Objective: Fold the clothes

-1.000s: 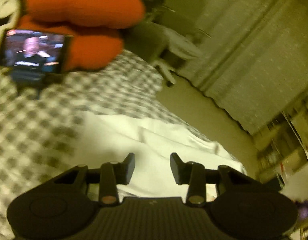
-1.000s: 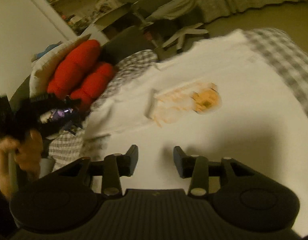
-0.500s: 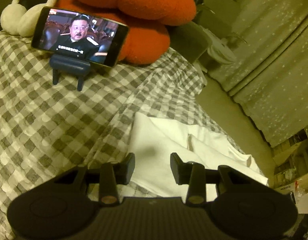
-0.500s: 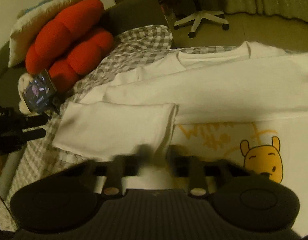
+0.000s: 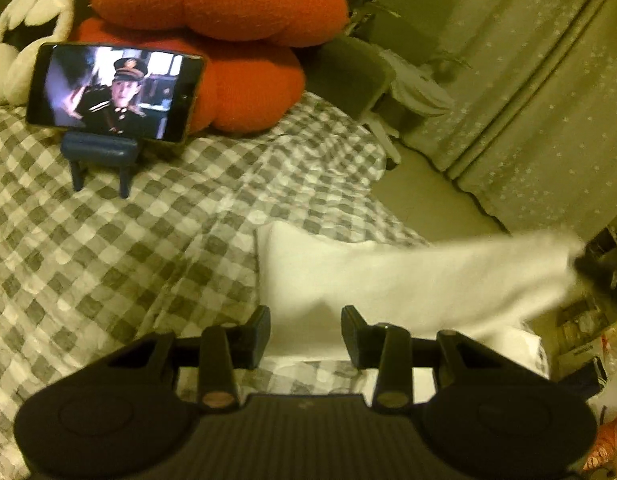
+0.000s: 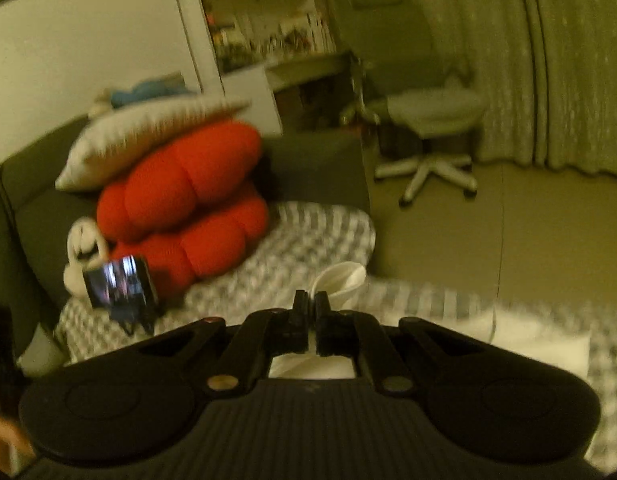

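Left wrist view: the left hand-held gripper (image 5: 304, 330) hangs with its jaws apart and nothing between them, just above the near edge of the white garment (image 5: 388, 280). The garment lies on the checked bedspread (image 5: 108, 248), and its right end is lifted and blurred toward a dark shape at the frame edge. A phone (image 5: 112, 92) playing video sits on a small blue stand (image 5: 100, 156) on the bedspread, in front of stacked red cushions (image 5: 228, 40).

Right wrist view: the right hand-held gripper (image 6: 308, 322) is clamped on a fold of the white garment (image 6: 342, 280), which bulges out beyond the fingertips. More white cloth lies on the bedspread (image 6: 292, 256) to the right. The red cushions (image 6: 180, 212), the phone (image 6: 118, 282) and an office chair (image 6: 432, 132) stand beyond. This view is blurred.
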Tool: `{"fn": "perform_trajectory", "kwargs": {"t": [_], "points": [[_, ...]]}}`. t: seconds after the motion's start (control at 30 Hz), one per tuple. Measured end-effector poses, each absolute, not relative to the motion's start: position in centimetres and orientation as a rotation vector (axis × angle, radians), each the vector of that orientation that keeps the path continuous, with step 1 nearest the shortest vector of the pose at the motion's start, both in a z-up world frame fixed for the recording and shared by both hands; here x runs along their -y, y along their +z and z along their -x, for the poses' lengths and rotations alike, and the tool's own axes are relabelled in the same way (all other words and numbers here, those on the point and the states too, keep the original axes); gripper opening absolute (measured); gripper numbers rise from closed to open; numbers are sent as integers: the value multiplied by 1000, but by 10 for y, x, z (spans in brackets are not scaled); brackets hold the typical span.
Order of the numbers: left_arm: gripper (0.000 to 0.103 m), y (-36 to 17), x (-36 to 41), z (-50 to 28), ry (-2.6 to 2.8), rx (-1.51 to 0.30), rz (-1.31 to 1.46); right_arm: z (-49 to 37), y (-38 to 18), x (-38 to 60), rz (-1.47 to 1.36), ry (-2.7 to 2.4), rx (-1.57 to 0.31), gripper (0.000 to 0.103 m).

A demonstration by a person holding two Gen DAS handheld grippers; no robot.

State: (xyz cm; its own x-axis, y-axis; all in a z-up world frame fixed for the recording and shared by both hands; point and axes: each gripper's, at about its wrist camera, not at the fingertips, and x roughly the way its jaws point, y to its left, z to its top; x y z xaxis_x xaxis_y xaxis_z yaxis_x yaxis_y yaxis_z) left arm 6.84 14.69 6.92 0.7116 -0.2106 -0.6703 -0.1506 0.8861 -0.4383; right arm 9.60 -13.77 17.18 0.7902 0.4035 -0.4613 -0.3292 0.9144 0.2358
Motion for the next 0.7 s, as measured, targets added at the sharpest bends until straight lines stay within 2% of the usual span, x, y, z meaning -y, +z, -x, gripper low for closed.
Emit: {"fn": "perform_trajectory", "kwargs": {"t": [0.37, 0.57, 0.6, 0.63, 0.67, 0.7], "points": [[41, 71, -78, -61, -262, -722, 375, -128, 176, 162, -256, 268, -506, 2], [42, 46, -59, -87, -220, -779, 344, -129, 156, 178, -250, 271, -567, 1], [42, 44, -59, -88, -217, -786, 349, -129, 149, 181, -240, 283, -589, 2], [42, 43, -61, -88, -216, -792, 355, -130, 141, 187, -241, 285, -617, 11], [42, 42, -62, -88, -215, -798, 362, -131, 131, 192, -246, 285, -644, 15], [43, 42, -63, -88, -212, -798, 365, -134, 118, 199, -258, 282, -679, 15]]}}
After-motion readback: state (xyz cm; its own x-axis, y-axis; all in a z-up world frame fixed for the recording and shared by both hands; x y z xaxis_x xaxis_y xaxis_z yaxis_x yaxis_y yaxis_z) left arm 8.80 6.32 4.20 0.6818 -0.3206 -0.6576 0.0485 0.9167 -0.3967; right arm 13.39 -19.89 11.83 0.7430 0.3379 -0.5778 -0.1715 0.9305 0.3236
